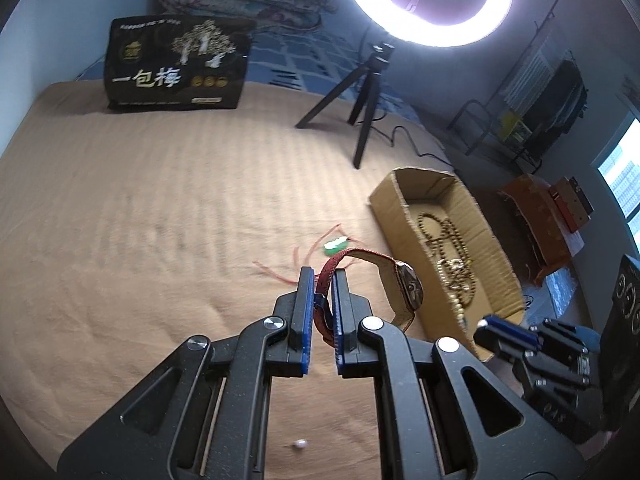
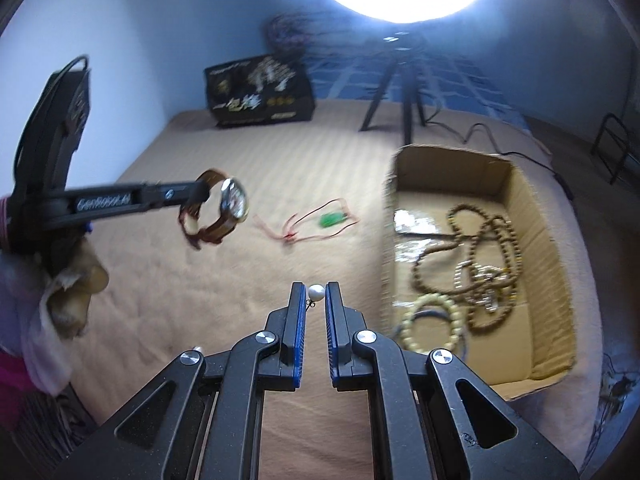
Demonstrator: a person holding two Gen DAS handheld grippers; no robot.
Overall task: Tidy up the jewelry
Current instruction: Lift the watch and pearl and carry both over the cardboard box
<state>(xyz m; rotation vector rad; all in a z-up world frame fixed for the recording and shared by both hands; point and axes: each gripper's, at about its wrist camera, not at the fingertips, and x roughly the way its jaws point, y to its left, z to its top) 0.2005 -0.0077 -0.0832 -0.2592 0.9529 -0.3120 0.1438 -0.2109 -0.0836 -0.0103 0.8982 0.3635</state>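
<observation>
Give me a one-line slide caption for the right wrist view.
Right tongs pinch a pearl earring while left tongs carry a wristwatch toward the cardboard box of beads.

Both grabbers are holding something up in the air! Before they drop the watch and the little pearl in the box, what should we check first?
1. Left gripper pinches the watch by its red strap: ok.
2. Right gripper holds the pearl earring right at the fingertips, a small grip: ok, but it might slip.
3. Cardboard box is open on top: ok.
4. Room in the box: beaded necklaces and a bracelet fill the middle, the far end looks bare: ok.
5. Grippers keep apart from each other: ok.
6. Green pendant on red cord and another pearl lie on the bed, not in the box: not ok.
</observation>
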